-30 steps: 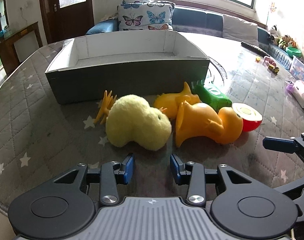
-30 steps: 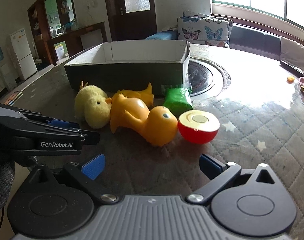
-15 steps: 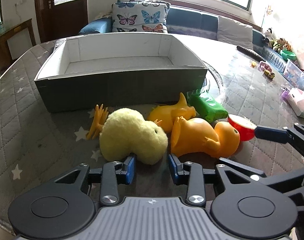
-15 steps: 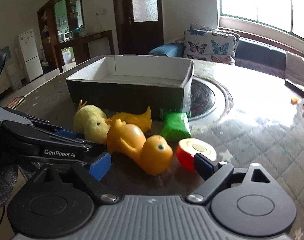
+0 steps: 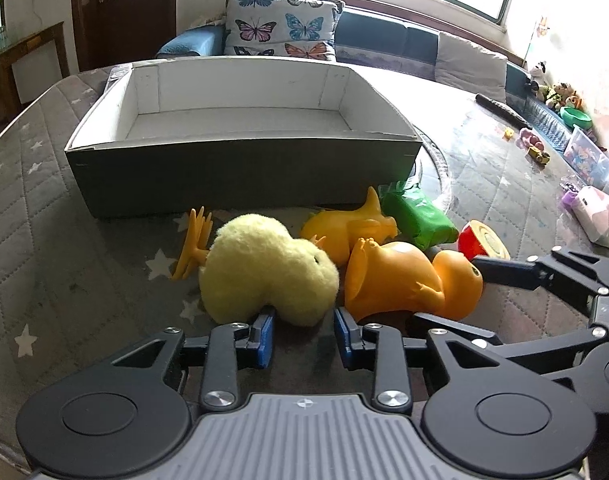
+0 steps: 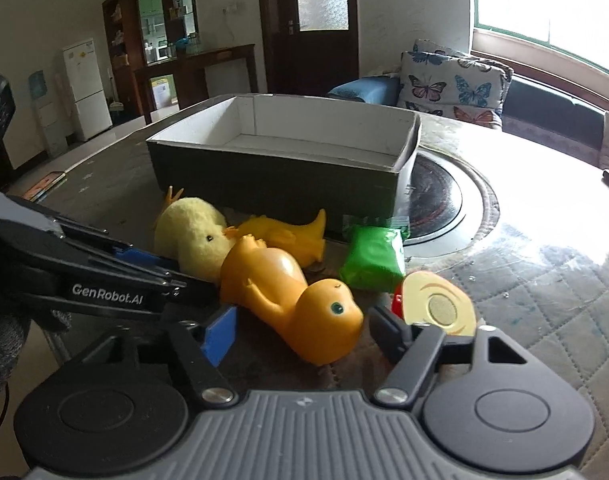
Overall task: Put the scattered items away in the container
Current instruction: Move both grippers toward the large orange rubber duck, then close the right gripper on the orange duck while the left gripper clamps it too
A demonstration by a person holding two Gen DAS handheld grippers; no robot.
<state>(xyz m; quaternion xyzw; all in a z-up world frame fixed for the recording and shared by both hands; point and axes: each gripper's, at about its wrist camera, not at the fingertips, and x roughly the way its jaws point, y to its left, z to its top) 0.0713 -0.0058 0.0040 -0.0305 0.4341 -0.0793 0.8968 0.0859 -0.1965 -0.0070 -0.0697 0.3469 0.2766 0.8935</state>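
Your left gripper [image 5: 303,335], fingers closing, half-open at fluffy yellow plush chick [image 5: 264,270]; right gripper [image 6: 302,334], fingers closing, straddles glossy orange rubber duck [image 6: 292,300], w/o touching.

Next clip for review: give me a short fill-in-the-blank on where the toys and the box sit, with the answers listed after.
1. The grey box has ___ toys inside it.
2. The fluffy yellow chick lies in front of the ___ gripper.
3. The pouch beside the box corner is coloured ___.
4. The head of the big orange duck lies between the fingers of the ___ gripper.

Answers: no; left; green; right
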